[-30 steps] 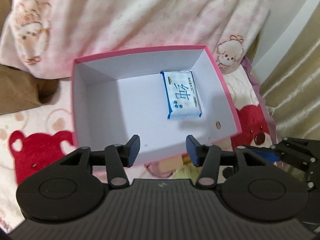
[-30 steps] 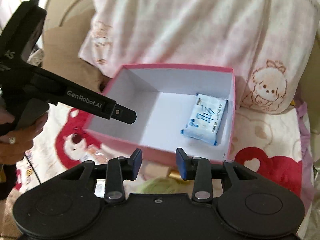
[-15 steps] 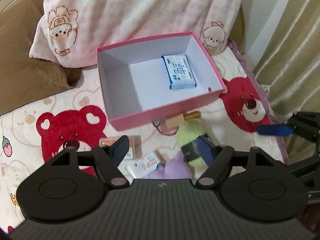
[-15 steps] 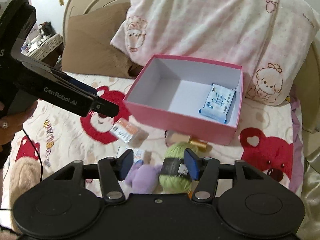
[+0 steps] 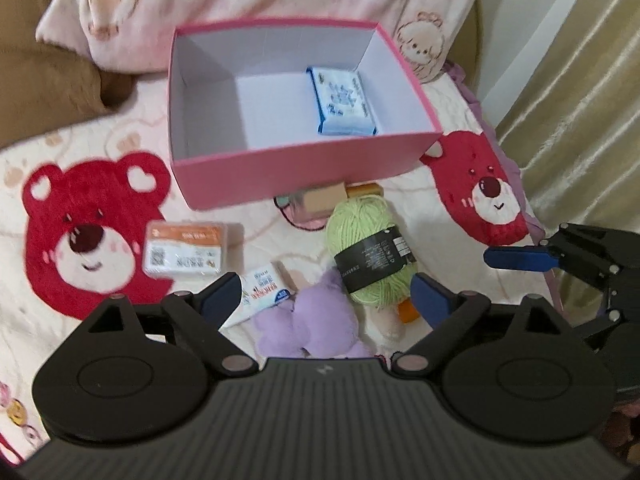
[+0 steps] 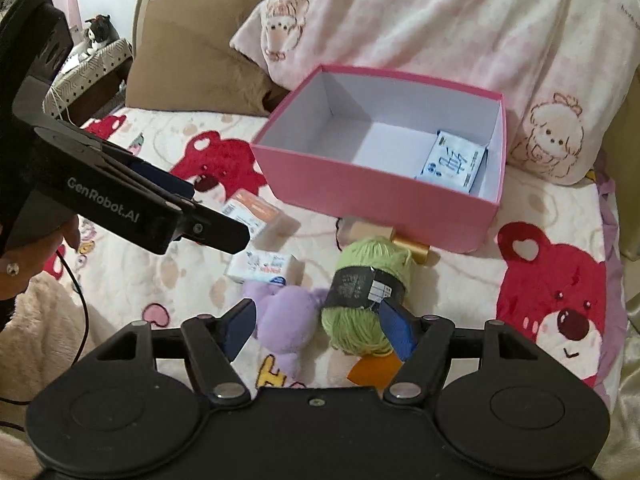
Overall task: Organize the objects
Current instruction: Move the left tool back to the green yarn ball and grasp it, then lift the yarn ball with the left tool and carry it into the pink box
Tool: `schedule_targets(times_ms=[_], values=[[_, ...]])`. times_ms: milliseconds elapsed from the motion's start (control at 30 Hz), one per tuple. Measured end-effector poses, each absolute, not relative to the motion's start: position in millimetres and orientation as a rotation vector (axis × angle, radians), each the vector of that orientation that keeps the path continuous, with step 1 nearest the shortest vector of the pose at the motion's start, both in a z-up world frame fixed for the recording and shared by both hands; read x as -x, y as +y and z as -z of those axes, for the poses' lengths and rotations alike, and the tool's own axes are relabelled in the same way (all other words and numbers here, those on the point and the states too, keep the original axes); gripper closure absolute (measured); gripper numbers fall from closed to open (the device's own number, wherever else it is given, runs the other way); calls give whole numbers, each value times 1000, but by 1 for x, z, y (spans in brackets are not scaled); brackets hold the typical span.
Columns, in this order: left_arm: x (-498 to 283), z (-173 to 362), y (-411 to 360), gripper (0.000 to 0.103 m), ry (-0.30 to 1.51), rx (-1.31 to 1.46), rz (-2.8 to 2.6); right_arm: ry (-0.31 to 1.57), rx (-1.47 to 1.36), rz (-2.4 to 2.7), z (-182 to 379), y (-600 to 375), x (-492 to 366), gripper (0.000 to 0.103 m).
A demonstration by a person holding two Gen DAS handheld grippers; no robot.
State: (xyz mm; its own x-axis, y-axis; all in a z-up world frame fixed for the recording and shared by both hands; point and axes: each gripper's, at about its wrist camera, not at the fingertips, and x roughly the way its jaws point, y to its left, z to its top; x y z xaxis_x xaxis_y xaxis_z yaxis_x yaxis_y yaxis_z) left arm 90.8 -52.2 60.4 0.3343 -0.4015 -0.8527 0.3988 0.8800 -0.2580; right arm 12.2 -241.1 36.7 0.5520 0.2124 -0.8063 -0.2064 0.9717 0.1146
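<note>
Left gripper (image 5: 322,300): black ribbed body, blue fingers (image 5: 430,296), silver screws, white "GenRobot.AI" lettering, black cable (image 6: 78,300).

The pink box (image 5: 304,176) lies open from above — only a tissue pack (image 5: 344,104) fills its right corner; clutter crowds its front wall.

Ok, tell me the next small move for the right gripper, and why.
Probably lower the right gripper onto the green yarn ball and close. Both grippers are empty, the left gripper with jaws opening; the yarn lies loose on the blanket just ahead, while only the tissue pack sits in the pink box.
</note>
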Motion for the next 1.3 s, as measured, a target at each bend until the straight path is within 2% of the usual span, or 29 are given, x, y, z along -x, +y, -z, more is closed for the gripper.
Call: schedule_targets(times_ms=[533,833,1033,1133,1200,1300], values=[[-92,9,-79,12,1028,112,599,886,145,-186,44,-231,-25,30],[-107,51,-89,14,1037,211,601,904,66,-181,71,-246,-39,30],[-112,65,-98,34,1066,247,626,925,4,-187,82,-253,-40,26],[-108,65,-101,47,1072,254,658,913,6,-200,80,-253,-37,34],[-104,62,-103,49,1061,248,670,898,33,-209,76,-250,-34,41],[-99,57,-103,50,1049,250,681,883,40,-203,70,-248,-30,45]])
